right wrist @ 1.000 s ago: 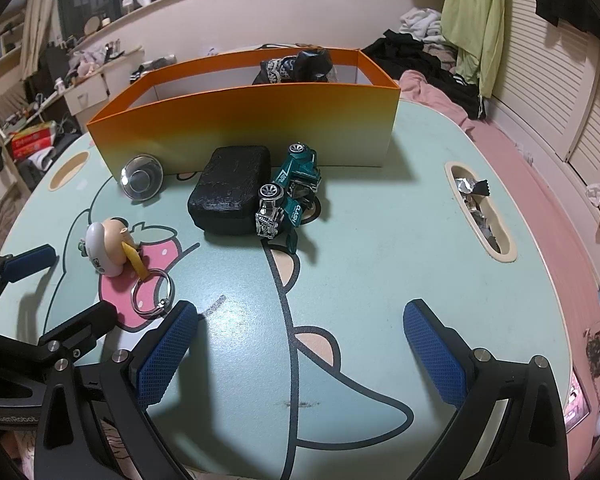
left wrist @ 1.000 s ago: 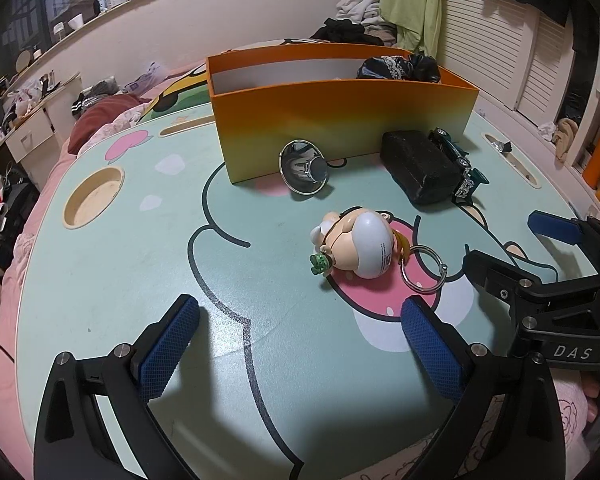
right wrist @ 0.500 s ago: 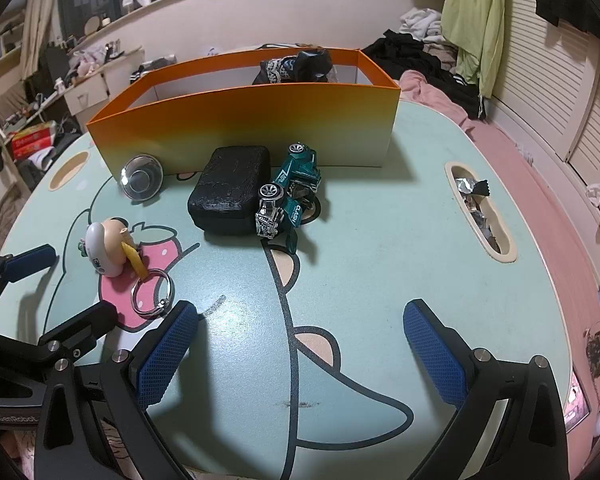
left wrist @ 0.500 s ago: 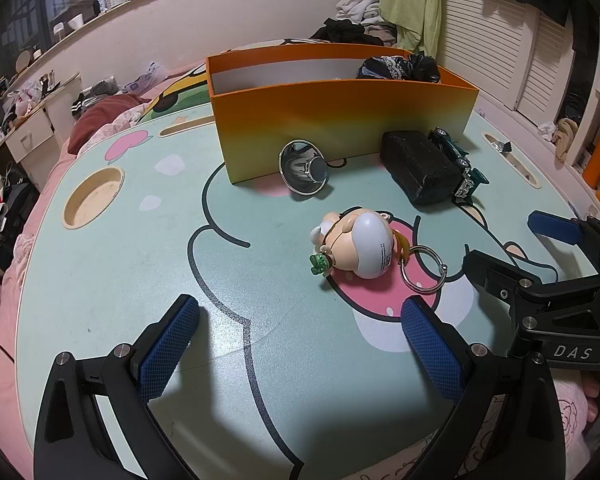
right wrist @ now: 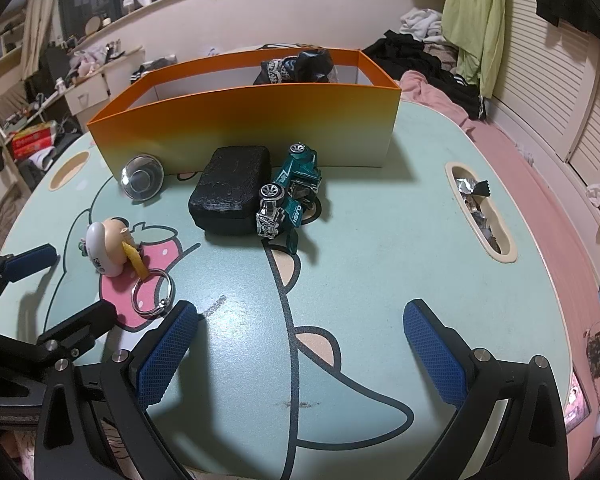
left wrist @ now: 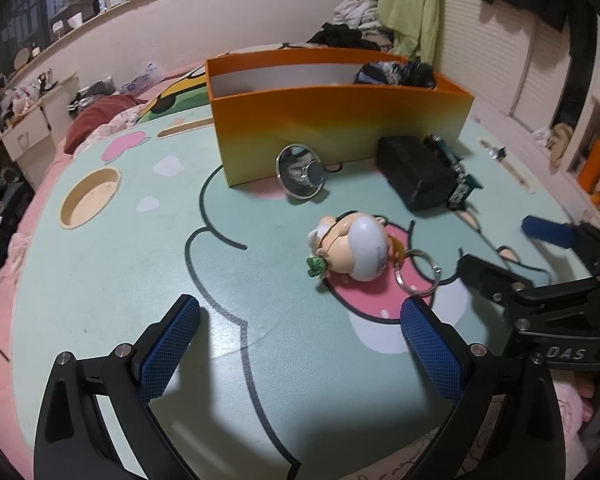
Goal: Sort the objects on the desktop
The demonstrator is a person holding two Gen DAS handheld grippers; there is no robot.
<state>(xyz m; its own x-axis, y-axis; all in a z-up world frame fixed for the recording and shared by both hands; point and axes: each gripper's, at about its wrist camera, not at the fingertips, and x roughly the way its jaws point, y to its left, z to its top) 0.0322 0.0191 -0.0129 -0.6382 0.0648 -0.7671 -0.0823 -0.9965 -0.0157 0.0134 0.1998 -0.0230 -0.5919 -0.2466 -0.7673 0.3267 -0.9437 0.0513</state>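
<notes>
An orange box (left wrist: 340,120) (right wrist: 244,128) stands at the back of the table with dark items inside. In front of it lie a round silver mirror (left wrist: 300,178) (right wrist: 142,178), a black case (left wrist: 414,170) (right wrist: 230,190) and a teal toy car (left wrist: 458,172) (right wrist: 290,196). A figurine keychain (left wrist: 354,248) (right wrist: 110,248) with a metal ring lies nearer. My left gripper (left wrist: 300,344) is open and empty, just short of the keychain. My right gripper (right wrist: 300,344) is open and empty, short of the car; it also shows in the left wrist view (left wrist: 512,256).
The cartoon-print table (right wrist: 380,260) has a round recess (left wrist: 90,196) at the left and a long slot holding foil wrappers (right wrist: 480,204) at the right. Clothes and furniture surround the table.
</notes>
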